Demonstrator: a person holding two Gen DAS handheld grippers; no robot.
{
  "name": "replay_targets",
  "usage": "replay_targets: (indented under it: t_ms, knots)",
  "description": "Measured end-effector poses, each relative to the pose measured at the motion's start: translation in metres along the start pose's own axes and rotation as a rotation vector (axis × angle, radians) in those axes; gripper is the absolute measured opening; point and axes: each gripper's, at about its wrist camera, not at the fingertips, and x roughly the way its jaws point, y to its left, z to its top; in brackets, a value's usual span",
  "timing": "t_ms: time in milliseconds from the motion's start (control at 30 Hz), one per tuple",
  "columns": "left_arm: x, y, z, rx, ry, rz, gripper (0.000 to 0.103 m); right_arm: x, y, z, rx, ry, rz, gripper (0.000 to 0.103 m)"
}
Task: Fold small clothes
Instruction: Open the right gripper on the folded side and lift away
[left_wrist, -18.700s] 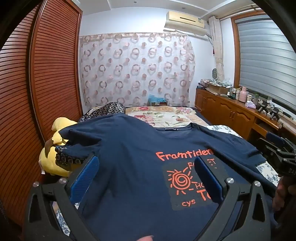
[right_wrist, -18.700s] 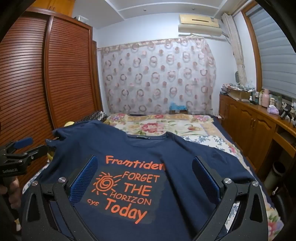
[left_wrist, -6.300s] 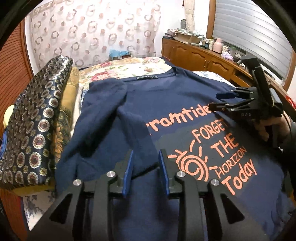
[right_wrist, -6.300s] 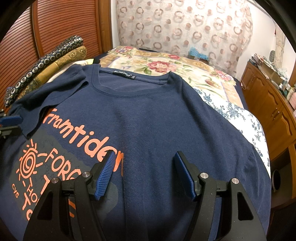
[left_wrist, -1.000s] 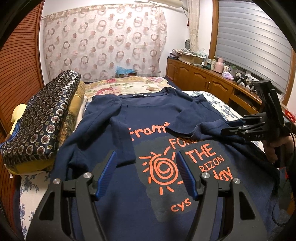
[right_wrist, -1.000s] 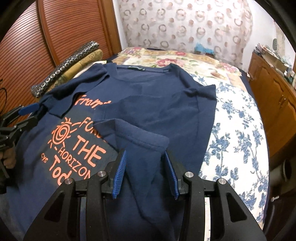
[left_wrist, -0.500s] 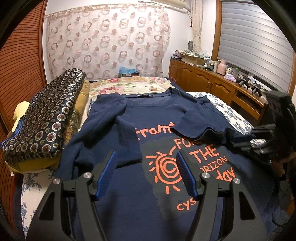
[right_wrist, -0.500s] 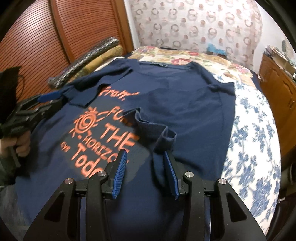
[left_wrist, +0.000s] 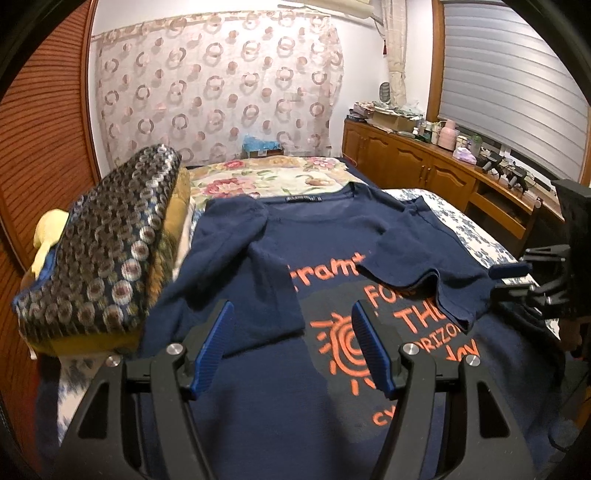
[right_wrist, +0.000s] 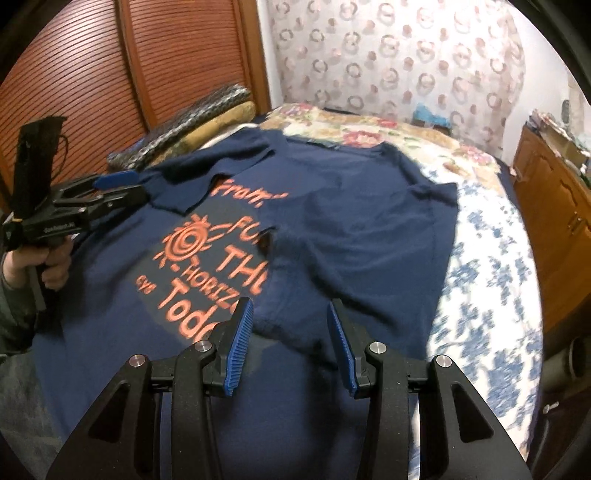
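A navy T-shirt (left_wrist: 317, 229) with orange print lies face up on the bed, and it also shows in the right wrist view (right_wrist: 354, 221). Both sleeves are folded in over the chest: the left sleeve (left_wrist: 266, 288) and the right sleeve (left_wrist: 424, 273), which covers part of the print. My left gripper (left_wrist: 291, 343) is open and empty above the shirt's lower left. My right gripper (right_wrist: 290, 339) is open and empty just above the folded right sleeve (right_wrist: 295, 295). Each gripper shows in the other's view, the right one at the right edge (left_wrist: 517, 277) and the left one at the left (right_wrist: 110, 188).
A stack of patterned cushions (left_wrist: 107, 247) lies along the shirt's left side by the wooden wardrobe doors (right_wrist: 92, 74). A floral bedspread (left_wrist: 266, 177) lies beyond the collar. A blue-flowered sheet (right_wrist: 491, 277) and wooden cabinets (left_wrist: 424, 173) are on the right.
My right gripper has let go of the right sleeve, opened and drawn back toward the shirt's lower right. The sleeve now lies folded across the print. My left gripper stays open.
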Motion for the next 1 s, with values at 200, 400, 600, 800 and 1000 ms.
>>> replay_targets:
  t_ms: [200,400,600,800,1000]
  knots:
    - [0.018,0.017,0.035,0.047,0.024,0.0,0.064,0.011,-0.042,0.026,0.019,-0.01,-0.087,0.059]
    - [0.048,0.028,0.072,0.084,0.079,0.013,0.055,0.04,-0.087,0.049,0.052,0.011,-0.148,0.06]
    - [0.088,0.03,0.094,0.085,0.153,0.004,0.048,0.072,-0.114,0.063,0.062,0.044,-0.156,0.06]
    - [0.132,0.025,0.104,0.096,0.237,0.03,0.048,0.091,-0.128,0.068,0.061,0.056,-0.154,0.061]
    - [0.171,0.027,0.104,0.09,0.308,0.06,0.048,0.094,-0.13,0.069,0.048,0.044,-0.151,0.062]
